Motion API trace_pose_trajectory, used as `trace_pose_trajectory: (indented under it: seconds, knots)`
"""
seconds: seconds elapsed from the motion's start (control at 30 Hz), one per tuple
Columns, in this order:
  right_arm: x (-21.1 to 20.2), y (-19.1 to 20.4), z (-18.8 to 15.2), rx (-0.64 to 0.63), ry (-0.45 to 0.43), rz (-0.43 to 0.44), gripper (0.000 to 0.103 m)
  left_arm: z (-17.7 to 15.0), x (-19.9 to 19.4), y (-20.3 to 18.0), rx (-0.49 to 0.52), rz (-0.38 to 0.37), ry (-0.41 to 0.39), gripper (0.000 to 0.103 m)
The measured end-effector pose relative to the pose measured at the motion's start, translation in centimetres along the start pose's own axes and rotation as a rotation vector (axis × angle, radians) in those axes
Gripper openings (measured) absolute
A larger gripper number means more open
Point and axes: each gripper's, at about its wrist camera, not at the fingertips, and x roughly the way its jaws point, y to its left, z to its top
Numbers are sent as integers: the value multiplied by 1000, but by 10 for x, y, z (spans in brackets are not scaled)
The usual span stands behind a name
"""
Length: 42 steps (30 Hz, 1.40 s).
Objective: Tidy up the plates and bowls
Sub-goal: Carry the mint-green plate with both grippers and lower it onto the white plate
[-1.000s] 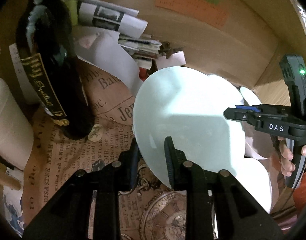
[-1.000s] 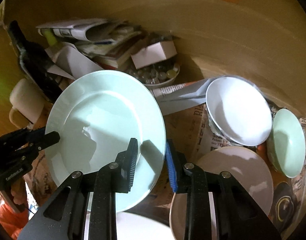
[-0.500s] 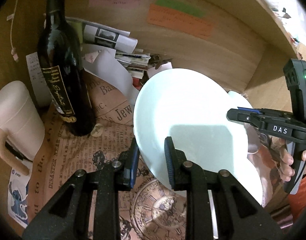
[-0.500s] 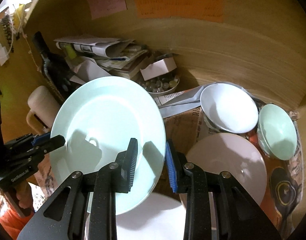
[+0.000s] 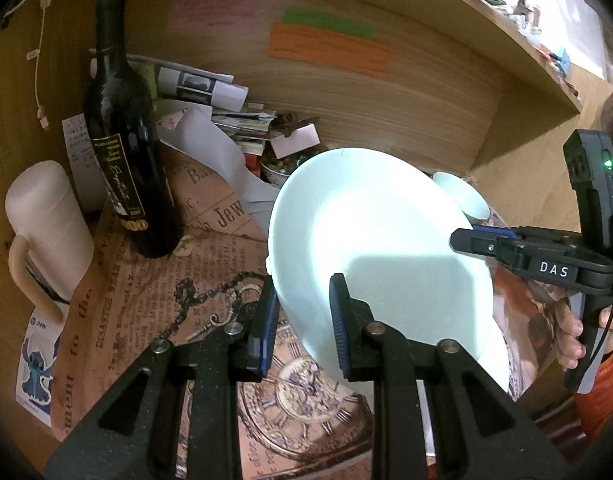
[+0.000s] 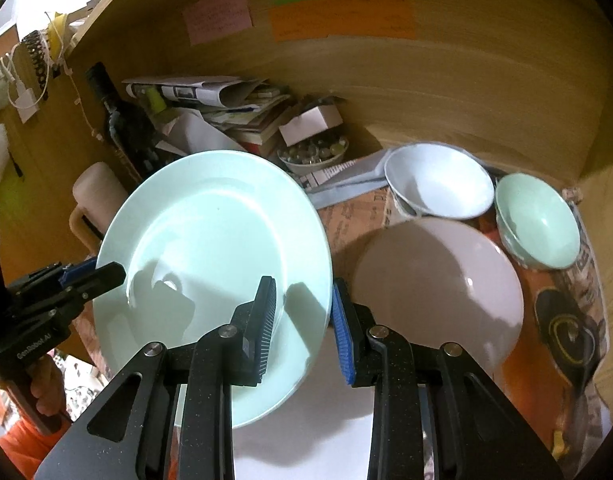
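A pale mint plate is held tilted above the shelf surface, gripped on opposite edges. The right gripper is closed on its rim at the plate's 4 o'clock; the left gripper is clamped on the rim at its 8 o'clock. Each gripper is in a person's hand.

At 1 o'clock of the right wrist view, a white bowl stands empty. Just beside it at 2 o'clock, a mint bowl sits nested in another, also empty. A pinkish-white plate lies flat in front of both, with nothing on it. A further white plate lies below the held one. Near 12 o'clock a small dish holds glass marbles, with a white card box touching its top.

The surface is lined with printed newspaper-pattern paper. At 10 o'clock stand a dark wine bottle and a cream mug, well apart from the bowls. Stacked papers and books fill the rear. The wooden back wall carries pink, green and orange notes.
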Motion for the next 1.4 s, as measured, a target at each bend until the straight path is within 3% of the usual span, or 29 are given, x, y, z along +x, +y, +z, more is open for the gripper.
trace_pose_trajectory:
  seconds: [0.53,1.4]
  knots:
    - [-25,-9,-40,44,-15,-8,26,-22,-11,-31,31,-15,11,24]
    - [-14,-31,-93,134,88,-4,26,-62,14,-51,40,-41,120,24]
